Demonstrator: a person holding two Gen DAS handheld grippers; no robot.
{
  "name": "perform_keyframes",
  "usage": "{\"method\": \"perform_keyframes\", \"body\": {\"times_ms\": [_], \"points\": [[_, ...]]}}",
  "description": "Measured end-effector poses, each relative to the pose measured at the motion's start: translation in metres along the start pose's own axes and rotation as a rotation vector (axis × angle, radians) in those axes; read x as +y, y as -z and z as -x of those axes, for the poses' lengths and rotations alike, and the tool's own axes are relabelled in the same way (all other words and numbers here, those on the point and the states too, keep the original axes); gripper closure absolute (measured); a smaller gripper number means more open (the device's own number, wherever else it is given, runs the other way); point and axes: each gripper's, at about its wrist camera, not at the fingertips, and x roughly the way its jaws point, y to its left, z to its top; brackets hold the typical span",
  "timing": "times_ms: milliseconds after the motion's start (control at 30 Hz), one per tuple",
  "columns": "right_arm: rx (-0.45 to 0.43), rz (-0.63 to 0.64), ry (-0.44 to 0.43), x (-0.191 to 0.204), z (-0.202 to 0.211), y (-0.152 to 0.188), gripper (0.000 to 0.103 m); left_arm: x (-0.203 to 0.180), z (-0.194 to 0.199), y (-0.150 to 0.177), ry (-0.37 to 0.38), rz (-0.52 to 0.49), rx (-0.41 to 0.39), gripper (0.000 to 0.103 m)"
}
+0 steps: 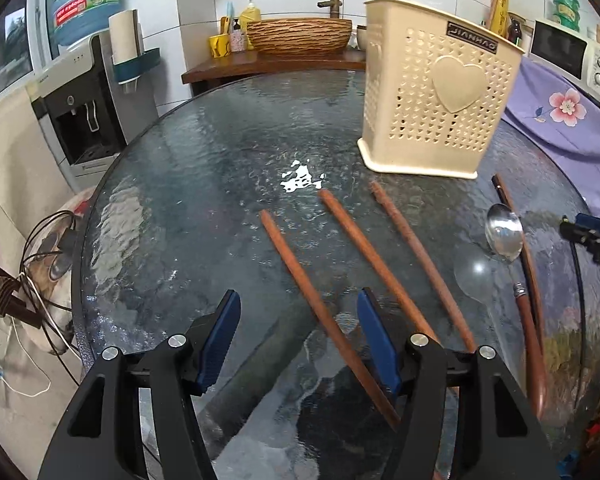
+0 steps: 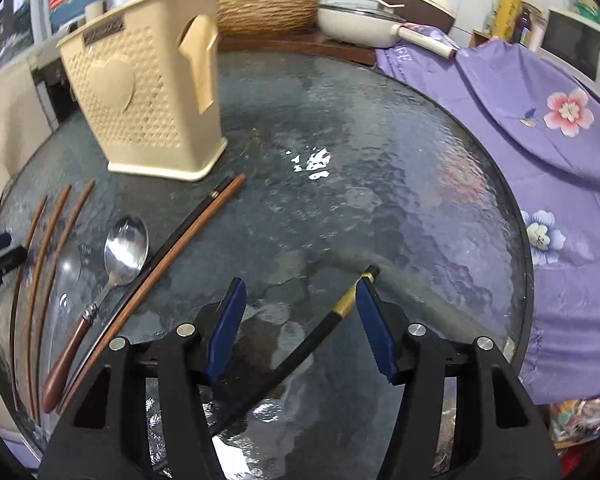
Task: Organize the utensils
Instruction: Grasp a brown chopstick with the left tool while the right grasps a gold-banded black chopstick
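From my station I note the utensils lie spread on the round glass table (image 1: 204,184). Three brown wooden chopsticks (image 1: 364,252) lie side by side, apart from one another, in front of the cream perforated utensil holder (image 1: 436,96), which stands upright on the glass. To their right lies a metal spoon (image 1: 504,232) with a brown handle, bowl toward the holder. Just beside the spoon run a brown chopstick (image 2: 168,260) and a thin dark one (image 2: 188,220), close together, their far ends near the holder's base. A black chopstick with a brass band (image 2: 300,356) lies apart from the rest, on the right part of the table.

My left gripper (image 1: 298,304) stands spread above the glass; the leftmost brown chopstick passes between its blue pads, and I see no pad pressing on it. My right gripper (image 2: 300,284) is likewise spread; the black chopstick runs up between its fingers, its banded end just beside the right pad (image 2: 374,328). Whether that pad touches it I cannot tell.

A purple flowered cloth (image 2: 540,152) drapes over the table's right edge. A woven basket (image 1: 300,34) sits on the wooden counter behind.
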Motion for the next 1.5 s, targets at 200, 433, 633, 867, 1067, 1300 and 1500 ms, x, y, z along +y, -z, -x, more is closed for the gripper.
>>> {"method": "perform_keyframes", "body": {"times_ms": [200,433,633,867,1067,1300,1500], "points": [[0.022,-0.131,0.071,-0.038,-0.003,0.004,0.046,0.008,-0.010,-0.003,0.000,0.018,0.024,0.044],[0.065,-0.137,0.047,-0.038,-0.019,0.001,0.070,0.006,-0.019,-0.014,0.003,0.005,0.029,0.053],[0.080,-0.095,0.006,-0.017,-0.024,-0.006,0.080,0.001,-0.023,-0.020,0.017,-0.013,0.040,0.059],[0.111,-0.030,-0.025,0.006,-0.031,-0.015,0.081,-0.004,-0.029,-0.027,0.044,-0.041,0.057,0.059],[0.120,0.008,-0.042,0.018,-0.032,-0.018,0.089,-0.001,-0.032,-0.030,0.049,-0.049,0.069,0.074],[0.113,0.027,-0.054,0.030,-0.030,-0.017,0.090,-0.002,-0.033,-0.033,0.051,-0.054,0.073,0.084],[0.112,0.032,-0.068,0.036,-0.032,-0.018,0.091,-0.005,-0.038,-0.040,0.042,-0.063,0.084,0.092]]}}
